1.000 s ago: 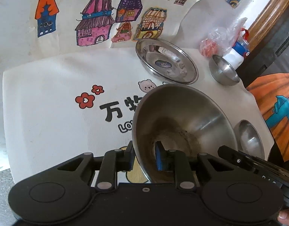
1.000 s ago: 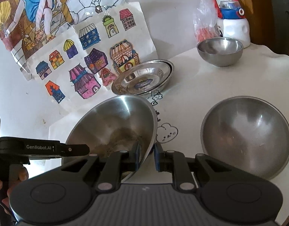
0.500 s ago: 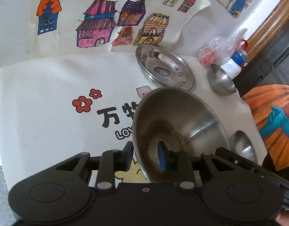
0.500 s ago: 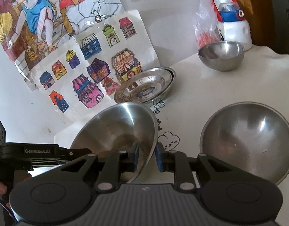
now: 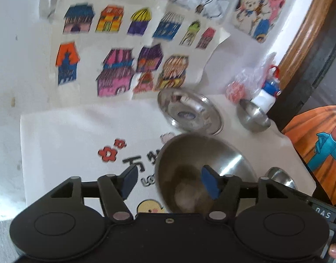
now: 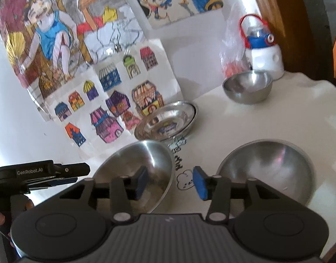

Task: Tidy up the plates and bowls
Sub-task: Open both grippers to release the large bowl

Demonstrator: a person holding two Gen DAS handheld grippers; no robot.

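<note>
A large steel bowl [image 5: 203,171] [image 6: 144,171] sits on the white tablecloth. My left gripper [image 5: 170,185] is open, with its jaws either side of the bowl's left rim. My right gripper [image 6: 170,183] is open, with its jaws either side of the bowl's right rim. A second large steel bowl [image 6: 266,171] sits to the right; only its edge shows in the left wrist view [image 5: 280,176]. Stacked steel plates [image 5: 190,111] [image 6: 168,122] lie behind. A small steel bowl [image 5: 253,115] [image 6: 248,86] stands at the back right.
A white and blue bottle [image 6: 263,48] [image 5: 267,93] and a plastic bag [image 6: 231,50] stand against the wall at the back right. Coloured drawings [image 6: 98,70] hang on the wall. The table edge [image 6: 334,241] runs close on the right.
Both grippers have opened and let go of the large bowl's rim. Both views have tilted upward toward the wall.
</note>
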